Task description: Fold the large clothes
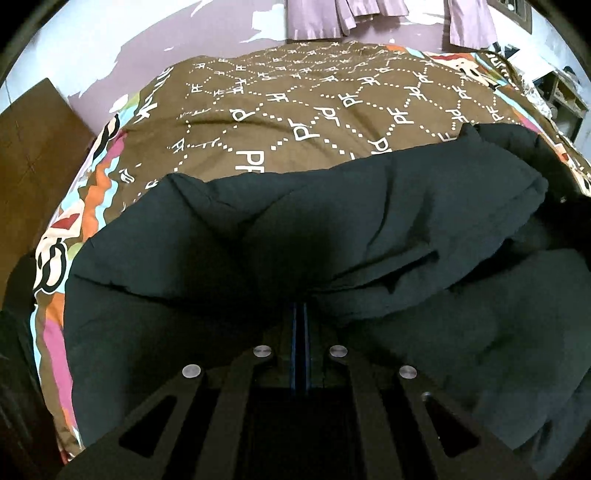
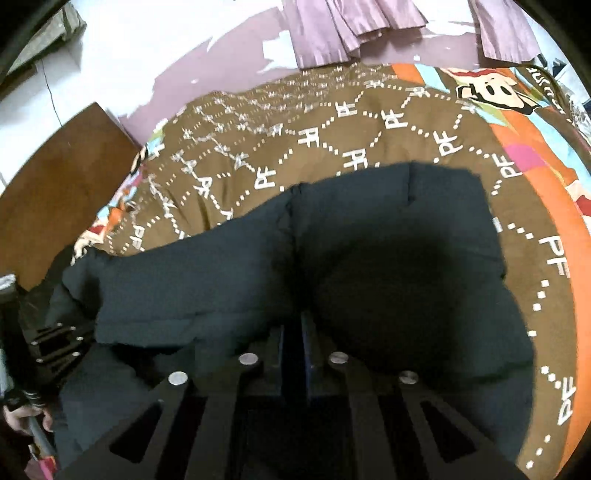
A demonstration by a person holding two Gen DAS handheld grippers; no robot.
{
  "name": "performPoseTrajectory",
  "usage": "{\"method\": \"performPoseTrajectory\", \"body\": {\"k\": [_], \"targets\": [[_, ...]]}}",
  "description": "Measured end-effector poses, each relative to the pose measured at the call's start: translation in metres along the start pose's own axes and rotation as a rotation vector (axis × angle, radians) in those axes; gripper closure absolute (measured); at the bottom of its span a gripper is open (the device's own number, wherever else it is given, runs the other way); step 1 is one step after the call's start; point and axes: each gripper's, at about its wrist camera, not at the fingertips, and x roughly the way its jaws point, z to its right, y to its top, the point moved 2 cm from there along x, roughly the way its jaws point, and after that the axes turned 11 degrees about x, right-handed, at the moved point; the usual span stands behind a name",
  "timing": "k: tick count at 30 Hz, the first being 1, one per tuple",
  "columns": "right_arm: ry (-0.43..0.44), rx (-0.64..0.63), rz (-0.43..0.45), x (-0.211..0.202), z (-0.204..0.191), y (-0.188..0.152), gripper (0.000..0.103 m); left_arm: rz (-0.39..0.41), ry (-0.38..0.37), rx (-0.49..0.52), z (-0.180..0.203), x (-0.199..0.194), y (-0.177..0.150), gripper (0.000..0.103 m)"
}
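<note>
Dark coat (image 1: 332, 236) lies across the brown bedspread (image 1: 288, 122), long axis running left-right, at the near edge of the bed. Left gripper (image 1: 300, 314) fully closed, pinching coat fabric. Right gripper (image 2: 293, 325) nearly closed, coat bunched at its tips; grip looks likely. Both sit at the near hem, so the fold probably goes away from us.

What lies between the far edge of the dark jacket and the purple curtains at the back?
In both wrist views, only the brown bedspread lies between the dark jacket and the purple curtains; nothing rests on that stretch.
</note>
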Motion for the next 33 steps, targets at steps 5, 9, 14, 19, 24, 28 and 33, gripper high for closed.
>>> {"method": "performPoseTrajectory", "body": {"k": [5,9,14,19,24,28,33], "targets": [[0.011,-0.053,0.107,-0.037,-0.013,0.011,0.09,0.019,0.002,-0.002,0.001,-0.001,0.0,0.102],[0.065,-0.009,0.158,-0.043,-0.03,0.025,0.09,0.035,-0.019,-0.017,-0.001,-0.004,-0.001,0.102],[0.057,-0.048,0.03,0.004,-0.048,0.023,0.09,0.058,-0.024,0.0,0.0,-0.01,-0.001,0.102],[0.012,-0.042,-0.094,0.036,-0.038,0.009,0.094,0.129,-0.082,0.007,-0.003,-0.03,-0.005,0.101],[0.015,-0.055,-0.156,0.041,-0.036,0.005,0.094,0.252,-0.221,-0.108,-0.018,-0.059,-0.02,0.099],[0.029,-0.035,-0.163,0.041,-0.032,0.002,0.094,0.301,-0.294,-0.145,-0.012,-0.069,-0.002,0.099],[0.039,-0.03,-0.176,0.043,-0.03,0.0,0.094,0.157,-0.36,-0.163,0.008,-0.037,0.035,0.099]]}}
